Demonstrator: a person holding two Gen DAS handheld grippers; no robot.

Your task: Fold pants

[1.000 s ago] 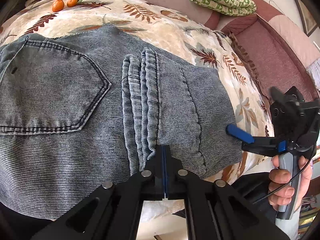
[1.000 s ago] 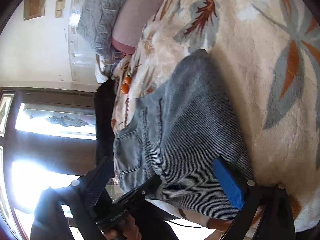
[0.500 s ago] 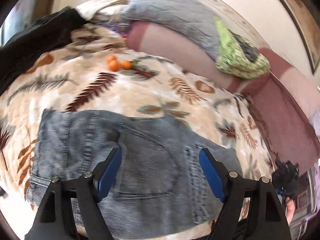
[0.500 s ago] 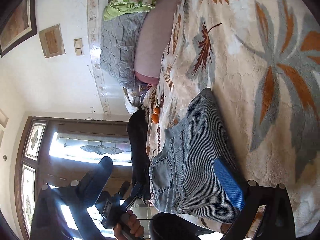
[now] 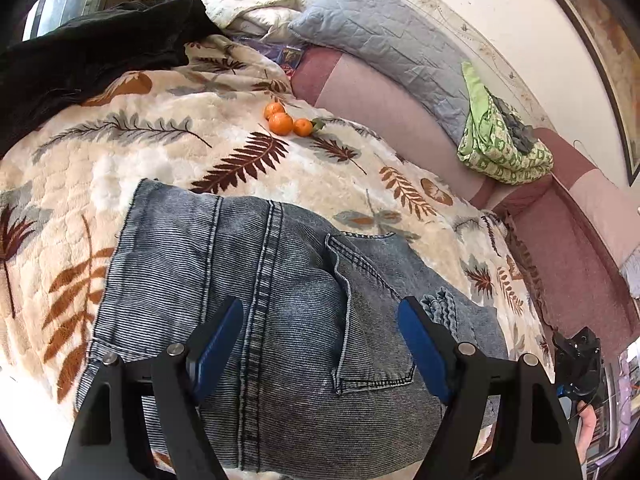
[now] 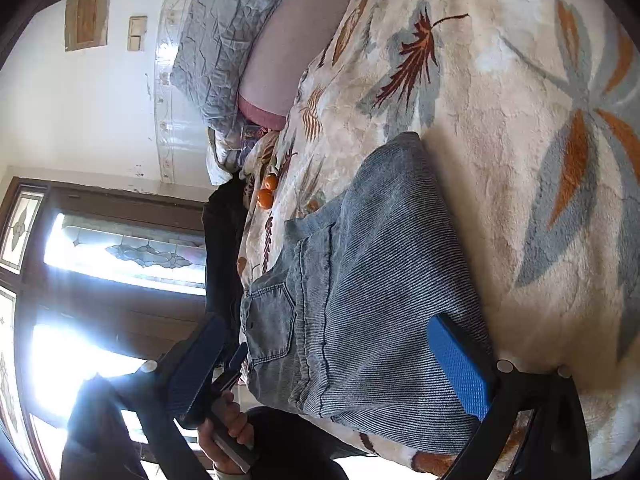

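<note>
A bed (image 5: 168, 160) under a leaf-print blanket (image 6: 520, 120) fills both views. The folded pants (image 5: 280, 300), grey-blue denim, lie flat on the blanket in the lower centre of the left wrist frame. The left gripper (image 5: 320, 340) hangs above them, fingers spread and pinching nothing. The right gripper (image 6: 328, 364), also spread, straddles the pants' edge without pressing. 3 oranges (image 5: 285, 120) sit in the upper centre.
</note>
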